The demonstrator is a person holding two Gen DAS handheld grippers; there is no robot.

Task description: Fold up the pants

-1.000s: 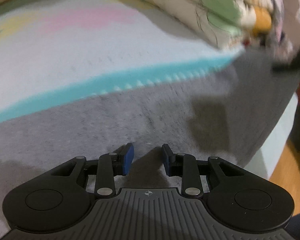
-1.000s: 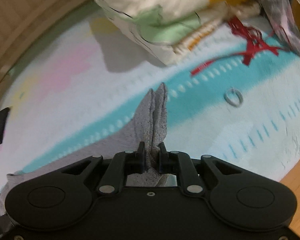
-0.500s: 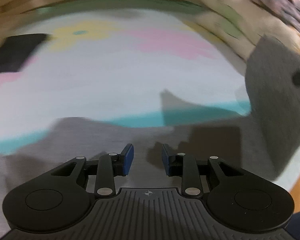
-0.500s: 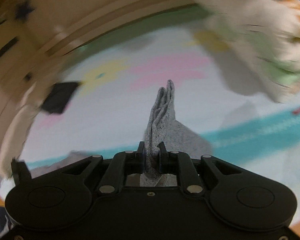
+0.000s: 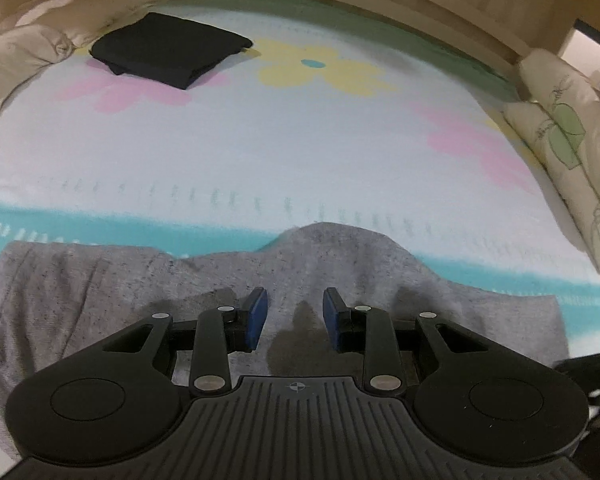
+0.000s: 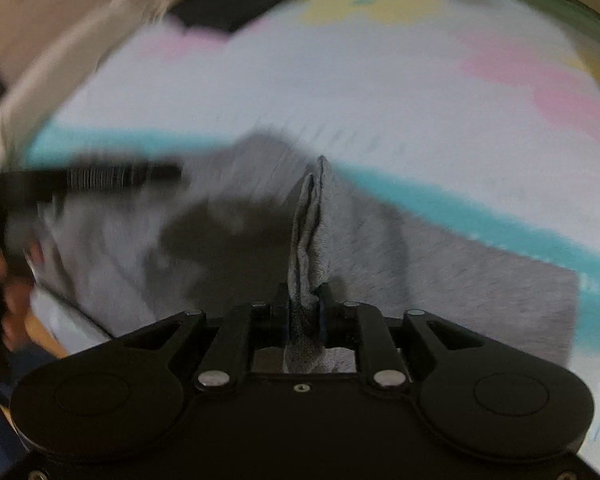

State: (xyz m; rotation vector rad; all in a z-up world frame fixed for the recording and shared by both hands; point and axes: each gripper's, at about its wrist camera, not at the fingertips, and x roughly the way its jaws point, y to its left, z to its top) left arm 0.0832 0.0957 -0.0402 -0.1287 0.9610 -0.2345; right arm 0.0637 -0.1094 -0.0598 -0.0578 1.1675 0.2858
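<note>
Both views have swung since a second ago: my right gripper [image 6: 305, 300] has carried its pinch of the pants [image 5: 100, 292] away from the pillows [image 5: 568, 152] and across over the rest of the cloth, and my left gripper [image 5: 294, 316] has slid to the middle of the garment.

I am partway through a fold. The grey pants lie flat across the near side of the bed [image 5: 260, 152], on the teal stripe, with one hump of cloth rising ahead of my left gripper. My left jaws stand apart, empty, hovering just above the fabric. My right jaws are opening, with a bunched ridge of grey cloth between them, seemingly only loosely pinched.

Next, I judge, the carried edge must drop squarely on the layer below, then both grippers should flatten the hump.

Room is good ahead: the flowered sheet is bare up to a black folded garment [image 5: 168, 50] far off at the left. Pillows crowd the right side. The bed's near edge runs close below the pants, so any pull toward me risks dragging them off.
</note>
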